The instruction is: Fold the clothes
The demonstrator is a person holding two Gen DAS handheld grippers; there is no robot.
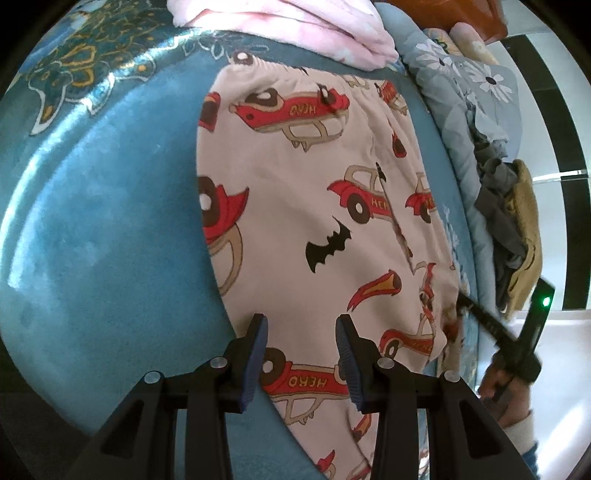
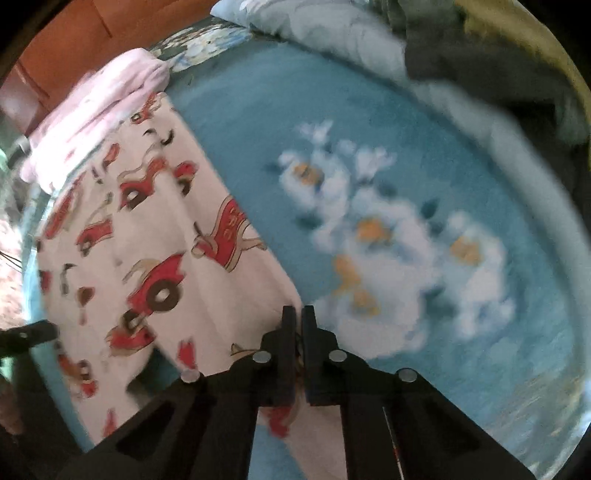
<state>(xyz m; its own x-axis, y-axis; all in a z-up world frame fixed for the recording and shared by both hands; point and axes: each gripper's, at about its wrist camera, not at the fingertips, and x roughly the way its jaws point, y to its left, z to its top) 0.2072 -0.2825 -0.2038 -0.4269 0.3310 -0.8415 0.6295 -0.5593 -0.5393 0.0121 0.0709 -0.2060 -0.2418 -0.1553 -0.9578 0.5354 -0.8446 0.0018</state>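
Car-print trousers (image 1: pixel 314 206): flat on blue bed cover (image 1: pixel 110 221). Left claw (image 1: pixel 301 354): released, hovering over the fabric. Right claw (image 2: pixel 298 332): clenched on the trousers' edge.

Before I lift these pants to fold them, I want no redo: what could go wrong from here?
1. The right gripper is shut on only the edge of the car-print pants, so the fabric may slip out.
2. The left gripper is open over the fabric; lifting now would raise one side only and bunch it.
3. The pink garment touches the waistband and may drag along.
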